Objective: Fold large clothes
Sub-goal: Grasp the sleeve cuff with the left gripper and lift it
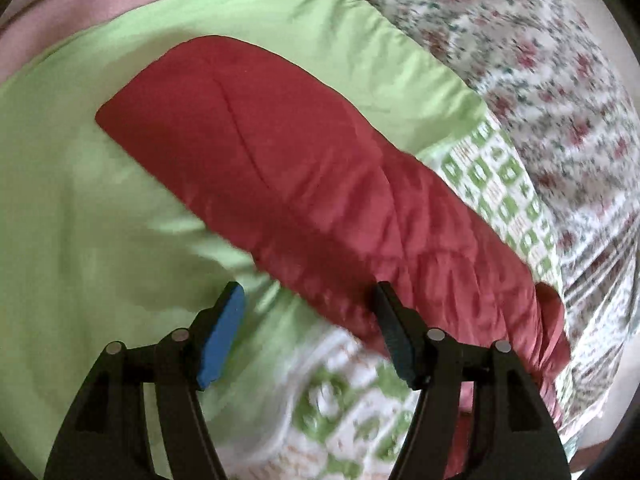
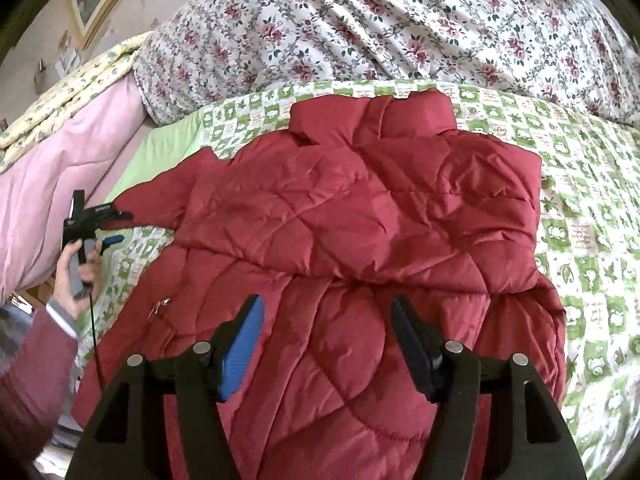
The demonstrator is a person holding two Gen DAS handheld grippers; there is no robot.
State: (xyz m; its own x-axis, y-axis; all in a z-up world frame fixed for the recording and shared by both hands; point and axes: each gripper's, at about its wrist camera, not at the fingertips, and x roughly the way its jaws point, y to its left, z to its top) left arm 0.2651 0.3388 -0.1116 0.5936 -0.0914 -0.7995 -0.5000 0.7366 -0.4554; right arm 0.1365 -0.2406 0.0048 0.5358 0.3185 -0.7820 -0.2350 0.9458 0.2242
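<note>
A red quilted puffer jacket [image 2: 360, 232] lies spread on the bed, collar at the far end, one sleeve folded across its body. My right gripper [image 2: 324, 320] is open and empty, hovering just above the jacket's lower part. In the left wrist view one red sleeve [image 1: 288, 168] stretches out over a plain green sheet [image 1: 80, 200]. My left gripper [image 1: 308, 308] is open and empty above the sleeve's near edge. The left gripper also shows in the right wrist view [image 2: 108, 226], held in a hand at the jacket's left side.
A green-and-white checked bedcover [image 2: 592, 240] lies under the jacket. A floral quilt [image 2: 400, 28] is bunched along the far side. A pink blanket [image 2: 60, 184] is piled at the left edge of the bed.
</note>
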